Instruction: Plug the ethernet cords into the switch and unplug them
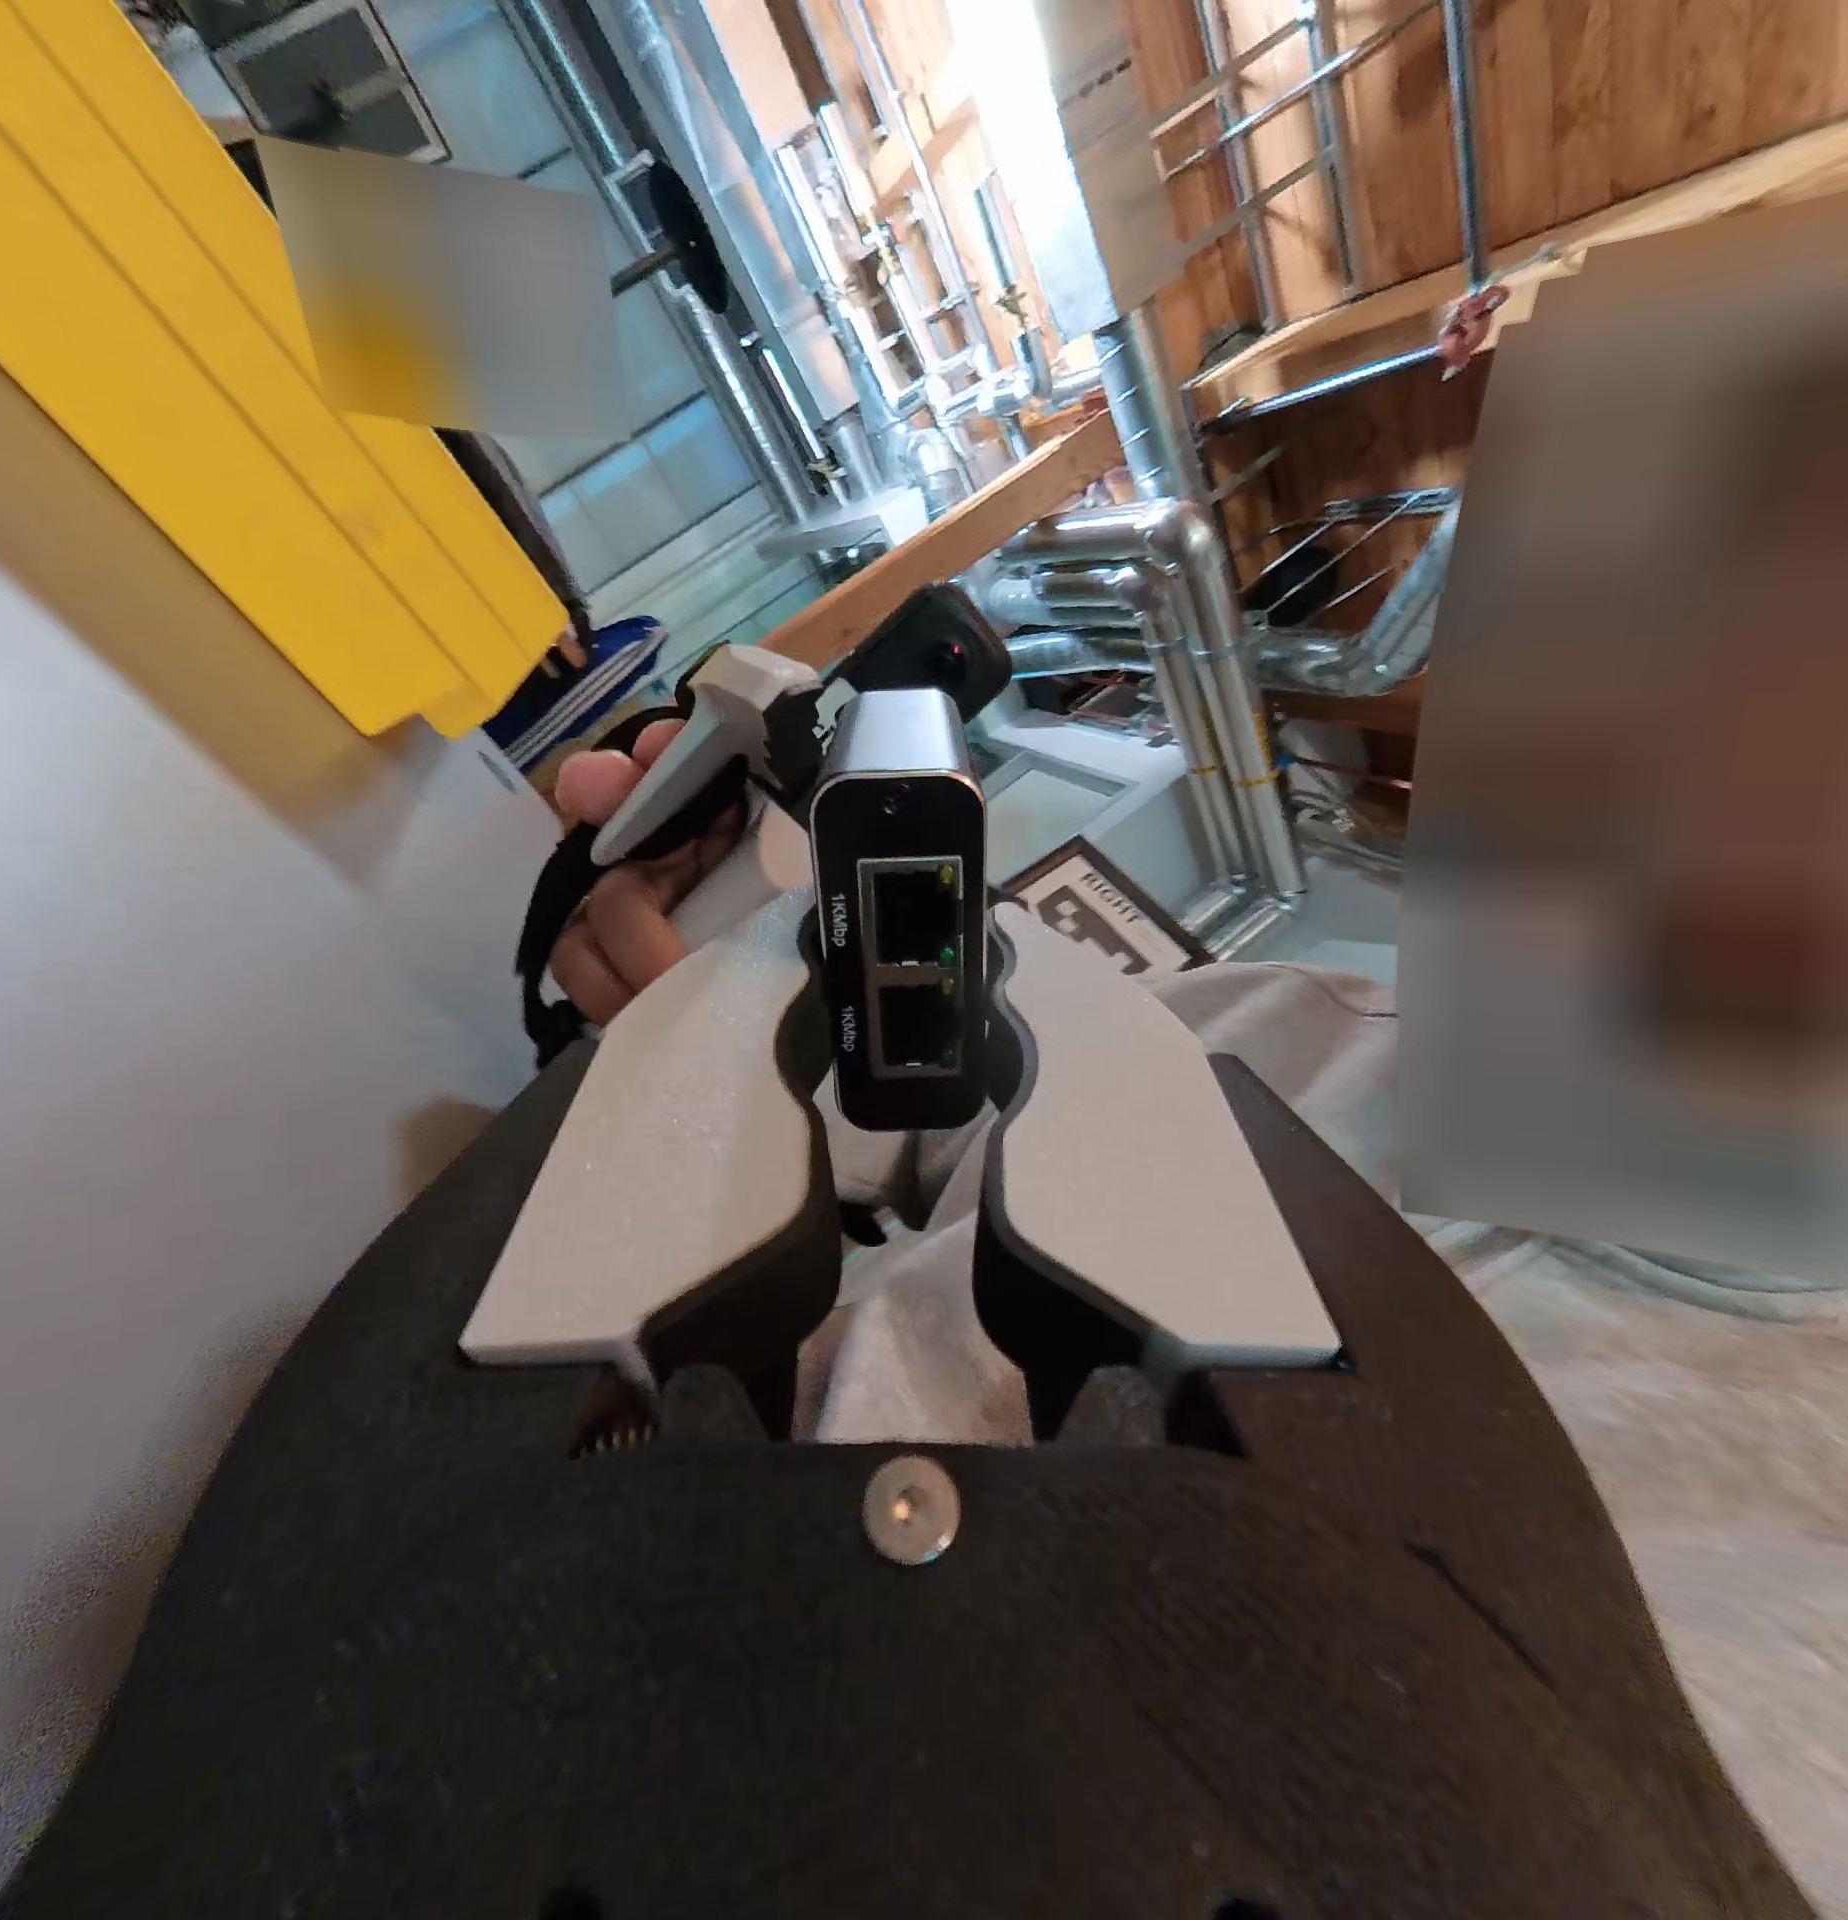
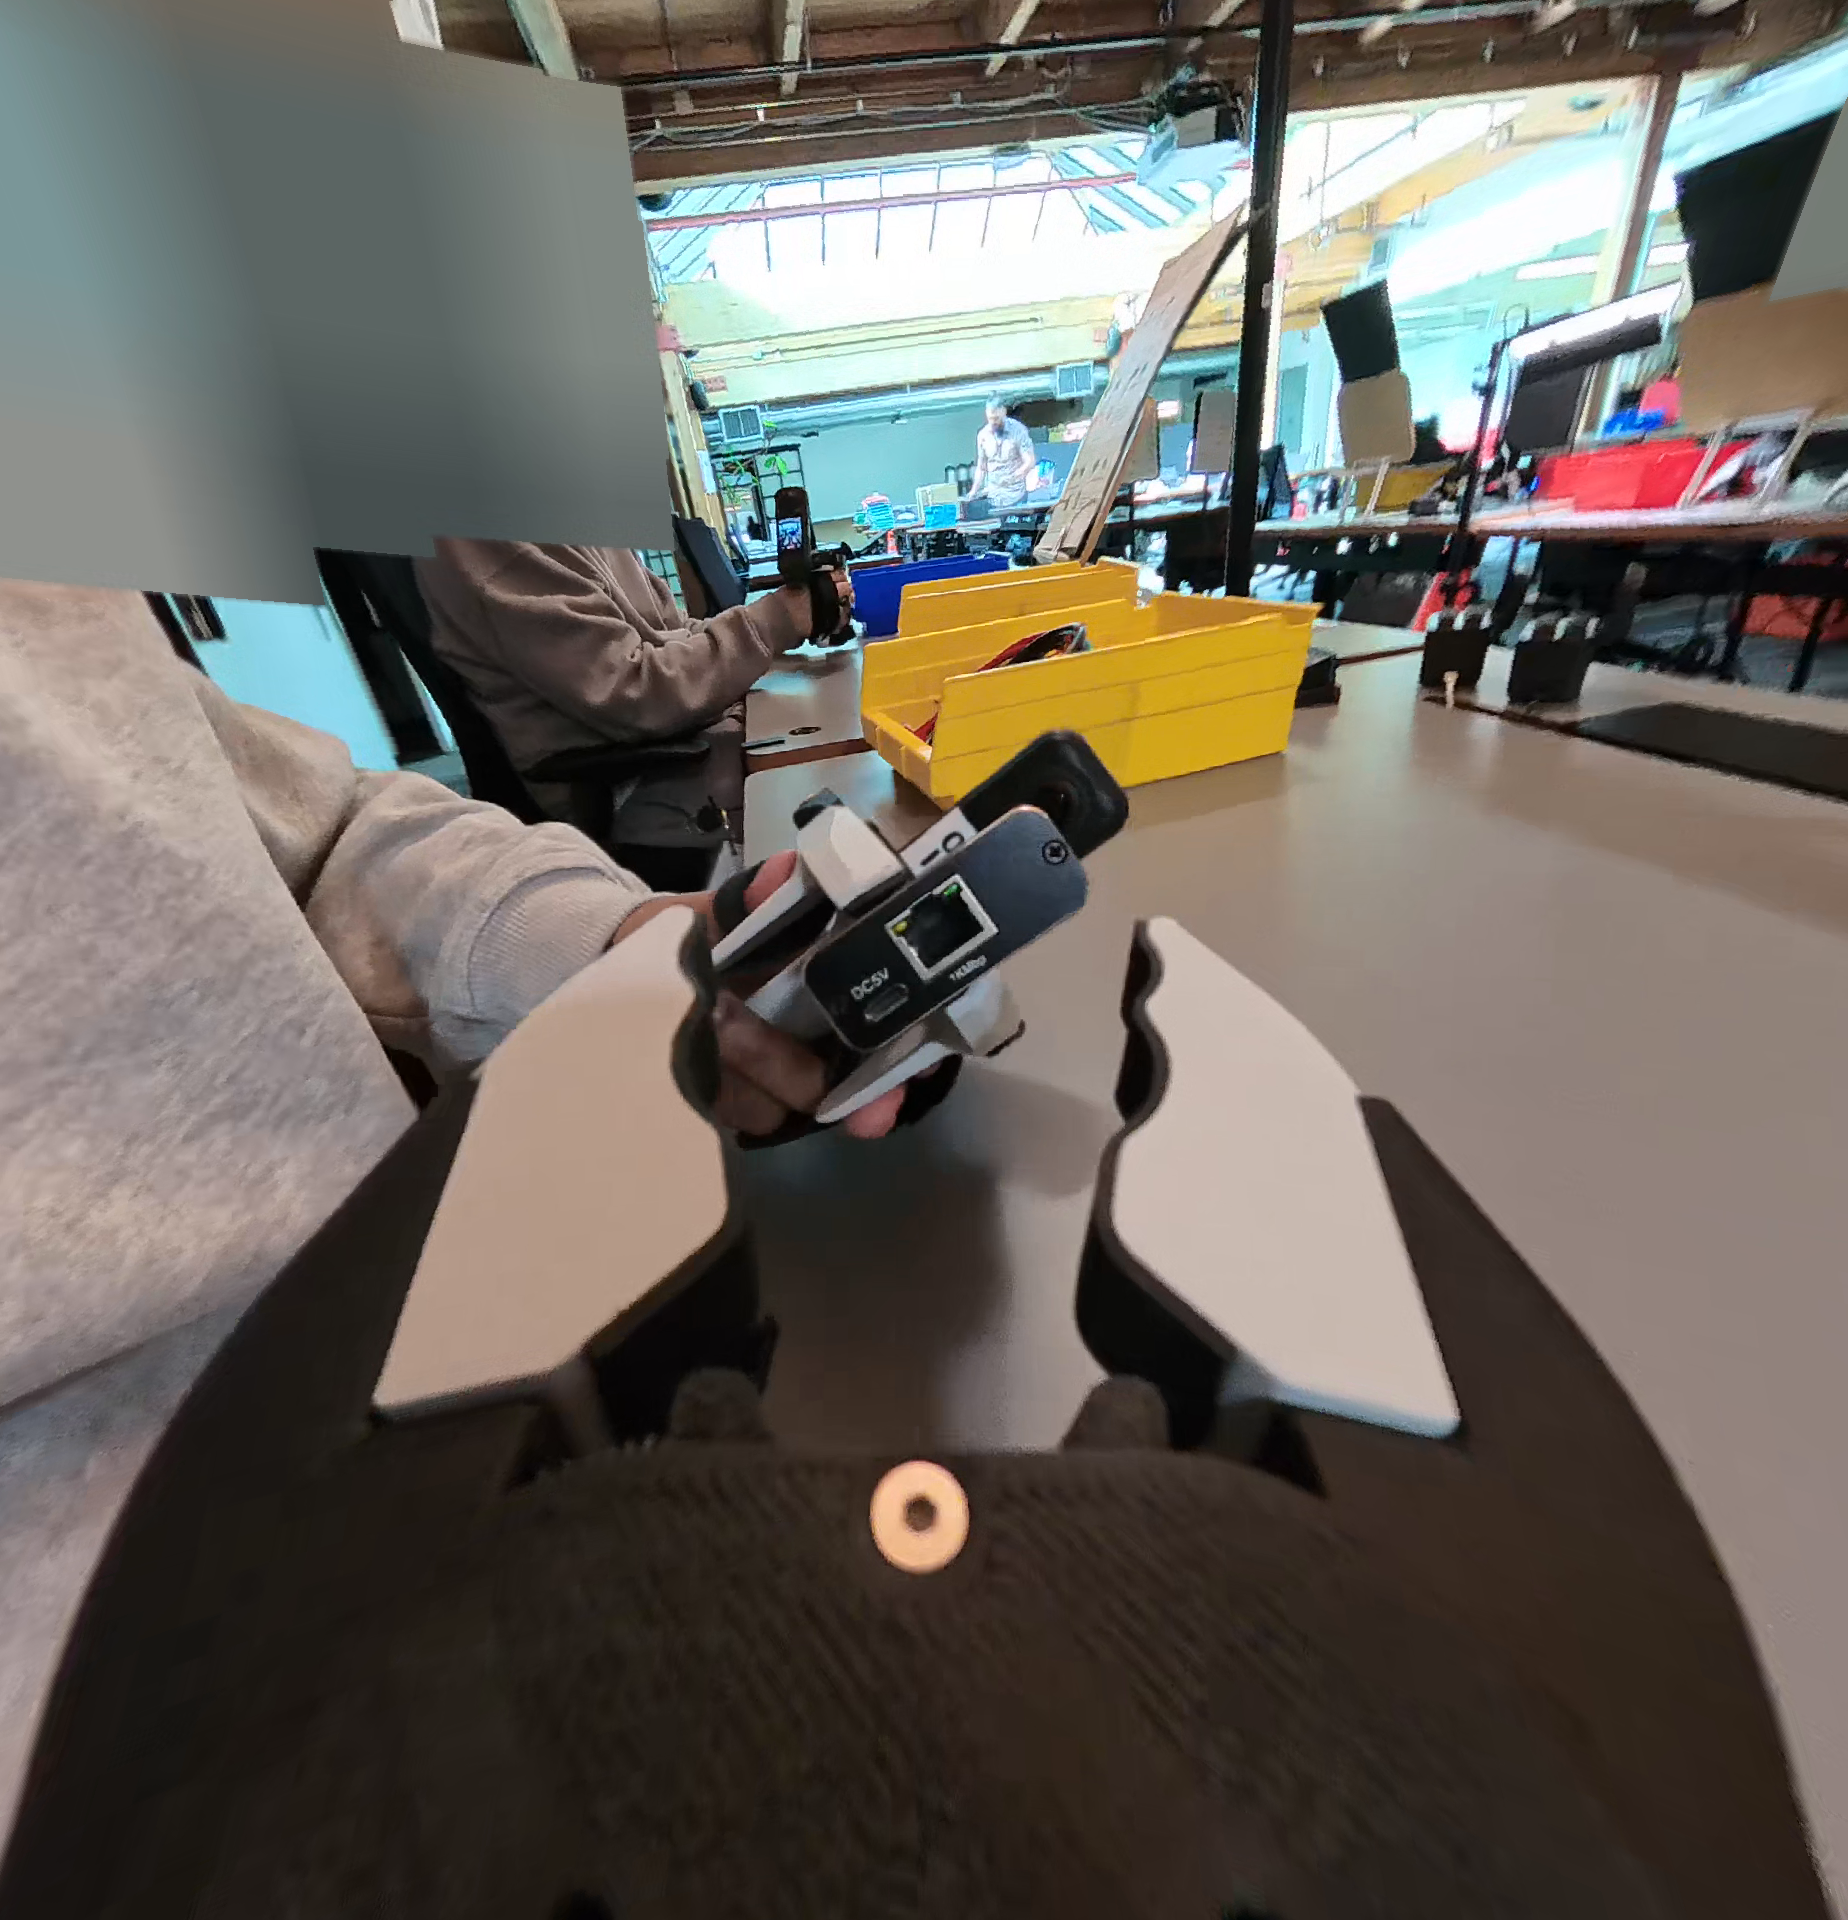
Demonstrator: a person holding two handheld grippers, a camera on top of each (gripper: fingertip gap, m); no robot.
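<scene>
A small dark metal switch (image 1: 904,977) is clamped between my left gripper's (image 1: 904,935) fingers and held in the air. Its end with two empty ports, one above the other, faces the left wrist camera. My right gripper (image 2: 915,940) is open and empty, its fingers spread wide a short way in front of the switch. In the right wrist view the switch (image 2: 946,940) shows its other end, with one empty port and a small power socket. The right gripper (image 1: 712,727) and the hand holding it show behind the switch in the left wrist view. No ethernet cord is in view.
A grey table (image 2: 1471,935) lies below. Yellow bins (image 2: 1086,675) stand at its far side, one holding red and black wires. A seated person (image 2: 587,655) holding another device is behind on the left. The operator's grey sleeve (image 2: 224,935) fills the left.
</scene>
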